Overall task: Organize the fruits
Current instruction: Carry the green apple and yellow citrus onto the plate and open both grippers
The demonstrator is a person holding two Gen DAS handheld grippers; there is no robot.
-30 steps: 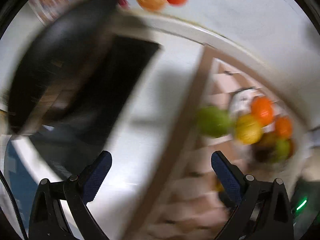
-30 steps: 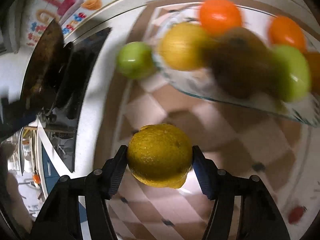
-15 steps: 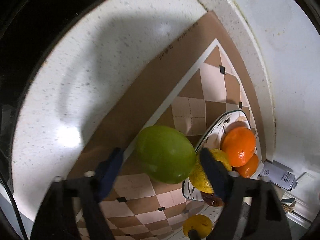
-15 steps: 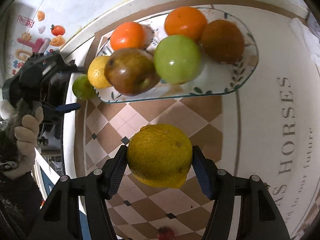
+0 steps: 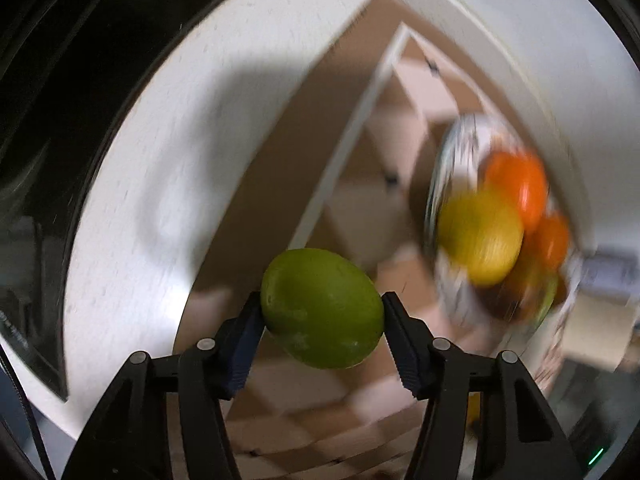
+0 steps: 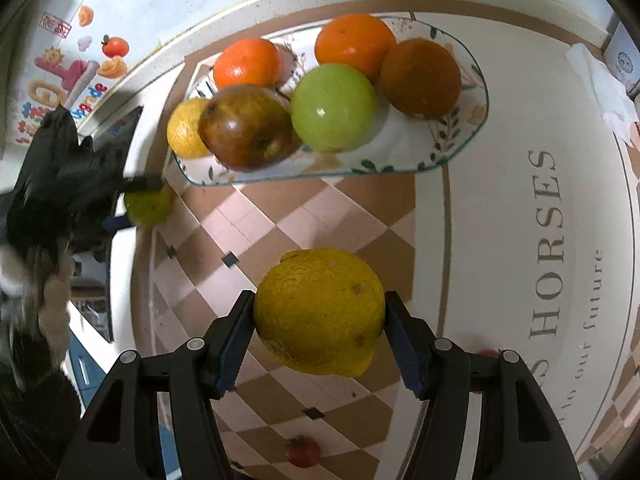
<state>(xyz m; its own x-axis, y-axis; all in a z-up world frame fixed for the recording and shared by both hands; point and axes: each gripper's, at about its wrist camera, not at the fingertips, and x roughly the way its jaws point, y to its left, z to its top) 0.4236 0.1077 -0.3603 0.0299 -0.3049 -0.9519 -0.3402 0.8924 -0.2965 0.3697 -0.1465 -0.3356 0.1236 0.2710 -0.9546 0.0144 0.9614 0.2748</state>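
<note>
Here, a green fruit (image 5: 322, 308) was seen between the blue pads (image 5: 240, 342) of the left gripper (image 5: 322, 320), whose jaws were closing; both pads were already touching the fruit's sides, and it was held above the brown-and-cream checked mat (image 5: 360, 216) near the mat's border with the white speckled counter (image 5: 168, 168). In the right wrist view the same green fruit (image 6: 149, 205) was seen at the left edge of the mat, just outside the near-left corner of the plate (image 6: 460, 148), with the dark left gripper (image 6: 132, 200) around it and a person's sleeve (image 6: 44, 240) behind. The right gripper (image 6: 320, 320) was closed about halfway on a large yellow lemon (image 6: 320, 310), both pads pressed against its sides, and the lemon was held over the checked mat (image 6: 280, 224) in front of the plate, apart from it. On the leaf-patterned plate six fruits were laid: two oranges (image 6: 247, 63) toward the back, a darker brownish orange (image 6: 420, 77) at the right, a green apple (image 6: 333, 107) in the middle, a red-brown apple (image 6: 245, 127) to its left at the front rim, and a small yellow lemon (image 6: 186, 128) at the left end, partly hidden behind the red-brown apple. From the left wrist the plate (image 5: 452, 184) was blurred, so only yellow and orange fruit could be made out on it. A small red fruit (image 6: 304, 451) was lying on the mat nearest the camera, below the held lemon. Cartoon stickers (image 6: 76, 76) were seen on the wall at the upper left.
</note>
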